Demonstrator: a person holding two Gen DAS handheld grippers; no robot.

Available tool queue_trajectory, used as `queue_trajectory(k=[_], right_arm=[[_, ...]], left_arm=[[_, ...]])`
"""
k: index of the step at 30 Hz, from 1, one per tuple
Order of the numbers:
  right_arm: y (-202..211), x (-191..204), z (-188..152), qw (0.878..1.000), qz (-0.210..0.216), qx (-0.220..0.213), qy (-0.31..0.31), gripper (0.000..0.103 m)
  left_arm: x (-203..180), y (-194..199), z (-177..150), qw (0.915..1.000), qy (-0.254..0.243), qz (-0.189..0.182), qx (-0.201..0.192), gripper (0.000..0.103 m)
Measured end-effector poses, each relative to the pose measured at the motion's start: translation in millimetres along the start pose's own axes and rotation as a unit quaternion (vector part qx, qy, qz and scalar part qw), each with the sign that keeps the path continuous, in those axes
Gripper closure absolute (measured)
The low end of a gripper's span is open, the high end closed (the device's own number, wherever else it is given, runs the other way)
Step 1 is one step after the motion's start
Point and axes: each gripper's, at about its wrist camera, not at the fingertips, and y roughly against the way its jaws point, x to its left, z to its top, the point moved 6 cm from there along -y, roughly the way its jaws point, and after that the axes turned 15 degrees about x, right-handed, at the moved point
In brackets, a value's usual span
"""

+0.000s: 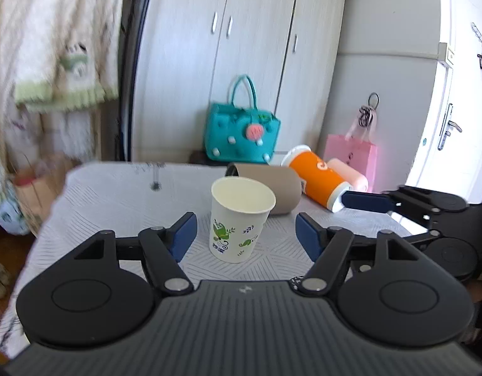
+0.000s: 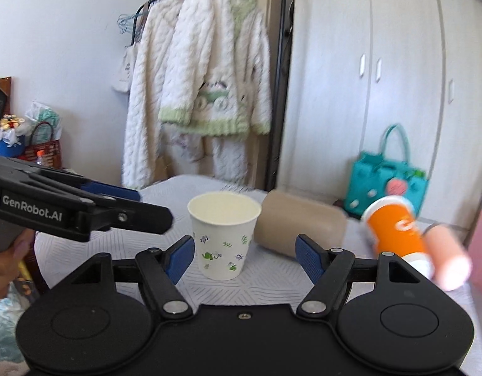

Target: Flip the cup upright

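The white paper cup with green leaf prints stands upright on the pale patterned table, mouth up and empty inside. Just behind the cup a tan cup lies on its side, and beyond that, further from the cup, an orange cup lies tipped over beside a pink cylinder. The left gripper hovers right in front of the paper cup, its blue pads spread wide to either side and not touching it. The right gripper sits likewise close before the cup, jaws released and apart, holding nothing. Well behind the cup a teal handbag rests against the white wardrobe.
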Motion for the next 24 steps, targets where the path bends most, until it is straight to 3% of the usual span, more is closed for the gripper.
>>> queue_trajectory(k=[5, 9, 15, 19, 24], right_arm=[[34.0, 16.1, -6.2, 0.998, -0.045, -0.042, 0.006, 0.027], [57.5, 18.8, -11.8, 0.996, -0.059, -0.060, -0.027, 0.024], [74.9, 14.8, -26.9, 0.992, -0.065, -0.061, -0.089, 0.020], [80.6, 8.3, -38.4, 0.983, -0.101, -0.075, -0.132, 0.016], [78.8, 6.0, -51.1, 0.979, -0.143, -0.056, -0.138, 0.005]], left_arm=[[-14.6, 31.4, -10.7, 0.9985, -0.015, 0.036, -0.038, 0.031], [-19.7, 52.7, -19.9, 0.9981, -0.005, 0.036, -0.049, 0.029], [-26.1, 70.6, -33.9, 0.9962, 0.001, 0.054, -0.069, 0.024], [-26.7, 74.4, -37.5, 0.9948, 0.012, 0.062, -0.080, 0.016], [-26.4, 70.0, -43.7, 0.9925, 0.010, 0.093, -0.080, 0.011]])
